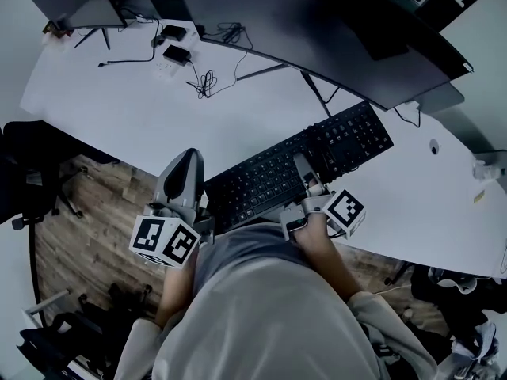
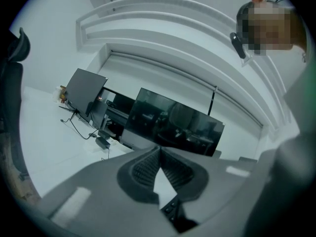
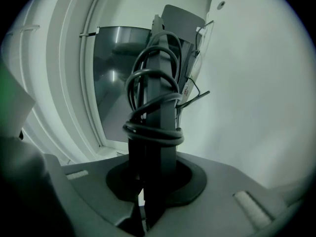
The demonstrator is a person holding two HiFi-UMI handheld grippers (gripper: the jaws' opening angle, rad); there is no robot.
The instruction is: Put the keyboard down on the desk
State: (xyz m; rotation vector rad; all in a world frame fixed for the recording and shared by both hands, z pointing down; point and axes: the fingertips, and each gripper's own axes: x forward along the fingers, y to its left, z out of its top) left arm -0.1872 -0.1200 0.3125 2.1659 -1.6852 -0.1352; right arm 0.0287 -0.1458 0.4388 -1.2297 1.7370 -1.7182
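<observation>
The black keyboard (image 1: 301, 165) lies slantwise across the front edge of the white desk (image 1: 158, 117), its left end sticking out past the edge. I cannot tell whether it rests on the desk. My right gripper (image 1: 303, 171) is shut on the keyboard's near long edge around its middle. In the right gripper view the keyboard (image 3: 158, 83) stands edge-on between the jaws with its cable (image 3: 153, 132) wound round it. My left gripper (image 1: 188, 163) hangs just left of the keyboard's left end. In its own view the left gripper (image 2: 159, 151) has its tips together with nothing between them.
A wide curved monitor (image 1: 317, 30) spans the back of the desk, with a second screen (image 1: 79, 2) at the far left. Power bricks (image 1: 176, 52) and loose cables (image 1: 206, 81) lie behind. A black office chair (image 1: 32, 165) stands on the wooden floor to the left.
</observation>
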